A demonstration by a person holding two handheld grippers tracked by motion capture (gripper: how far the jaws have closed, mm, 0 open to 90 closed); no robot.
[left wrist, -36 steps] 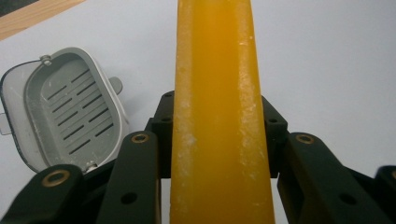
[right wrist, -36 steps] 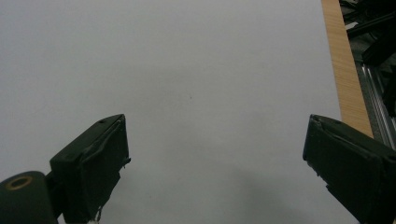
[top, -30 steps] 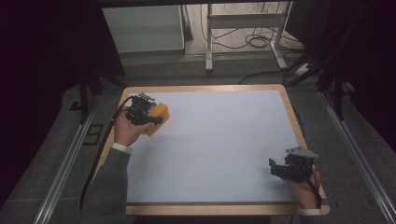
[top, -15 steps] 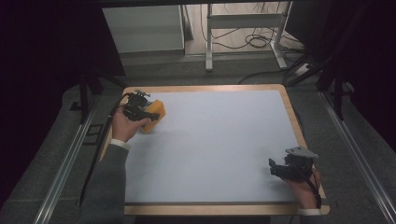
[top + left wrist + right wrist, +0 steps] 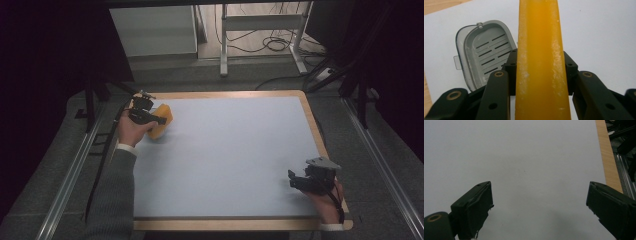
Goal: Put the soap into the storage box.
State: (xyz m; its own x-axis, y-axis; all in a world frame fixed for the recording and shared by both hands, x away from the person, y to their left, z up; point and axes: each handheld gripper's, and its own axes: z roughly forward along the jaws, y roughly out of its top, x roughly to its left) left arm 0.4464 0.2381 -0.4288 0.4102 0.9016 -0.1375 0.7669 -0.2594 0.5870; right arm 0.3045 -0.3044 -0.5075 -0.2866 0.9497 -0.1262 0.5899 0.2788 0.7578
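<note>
Clearly the left gripper (image 5: pixel 541 82) clamps a yellow soap bar (image 5: pixel 539 60) just above the grey slotted plastic dish (image 5: pixel 485 51), so lower it squarely.

The orange block (image 5: pixel 540 62) is long and smooth, dusted with white specks, standing narrow side up between the 2 jaws of the left gripper (image 5: pixel 540 75). From above it sits near the table's 10 o'clock corner; possibly soap.
</note>
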